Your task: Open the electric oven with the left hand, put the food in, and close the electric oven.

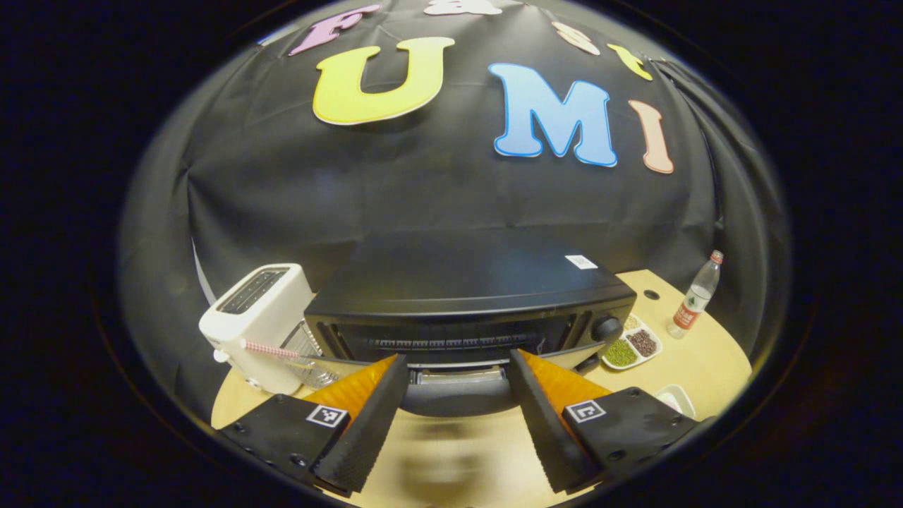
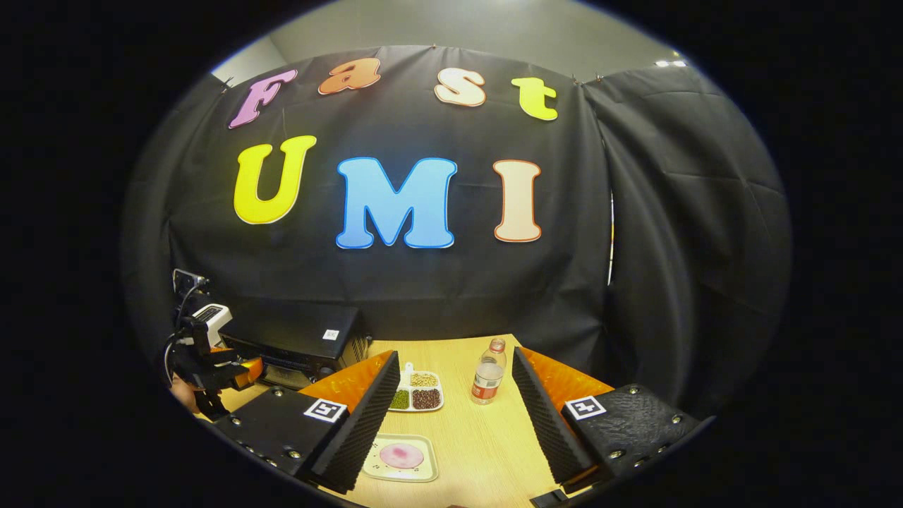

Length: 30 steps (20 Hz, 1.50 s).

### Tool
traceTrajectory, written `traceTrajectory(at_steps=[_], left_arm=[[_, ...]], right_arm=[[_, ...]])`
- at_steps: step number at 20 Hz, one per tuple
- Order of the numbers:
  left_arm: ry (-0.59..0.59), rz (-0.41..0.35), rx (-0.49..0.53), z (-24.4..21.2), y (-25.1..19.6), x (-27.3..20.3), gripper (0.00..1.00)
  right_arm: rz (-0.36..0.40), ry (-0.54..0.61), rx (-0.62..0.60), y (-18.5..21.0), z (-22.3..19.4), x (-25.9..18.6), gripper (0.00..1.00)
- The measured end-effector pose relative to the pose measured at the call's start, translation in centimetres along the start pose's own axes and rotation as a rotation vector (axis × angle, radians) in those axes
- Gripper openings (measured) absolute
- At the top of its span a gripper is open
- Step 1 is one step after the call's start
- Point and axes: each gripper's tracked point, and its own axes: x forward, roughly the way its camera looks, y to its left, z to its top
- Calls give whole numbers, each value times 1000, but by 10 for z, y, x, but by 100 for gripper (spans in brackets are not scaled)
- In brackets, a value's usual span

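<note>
Oven [image 1: 465,296]: black, on the table [image 1: 451,451], at 12 o'clock of the left gripper [image 1: 457,374]; door [image 1: 458,391] partly down, tilted.
Left gripper: jaws wide, straddling the door's handle, gripping nothing.
Right gripper [image 2: 451,395]: jaws wide, empty, above the table.
Food [image 2: 401,456]: pink round on a tray [image 2: 399,458], at 7 o'clock between the right fingers.
Toaster [image 1: 257,324]: white, at the oven's 9 o'clock.
Bottle [image 2: 487,381]: upright, beside the bean dish [image 2: 417,392].
</note>
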Motion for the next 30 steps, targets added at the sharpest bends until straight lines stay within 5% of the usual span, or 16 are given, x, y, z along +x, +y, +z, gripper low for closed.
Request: traceTrajectory(at_steps=[5, 8, 19, 24, 30], left_arm=[[10, -20, 3, -22, 0, -15, 92], [25, -24, 9, -38, -2, -23, 100], [149, -35, -18, -111, 5, -45, 96], [2, -40, -29, -39, 0, -68, 96], [-240, -76, -60, 73, -16, -128, 100]], right_arm=[[15, -7, -15, 11, 3, -1, 97], [22, -2, -15, 17, 2, 0, 97], [78, 41, -28, 41, -6, 8, 97], [109, 101, 3, 47, -20, 15, 97], [225, 398, 61, 57, -84, 33, 97]])
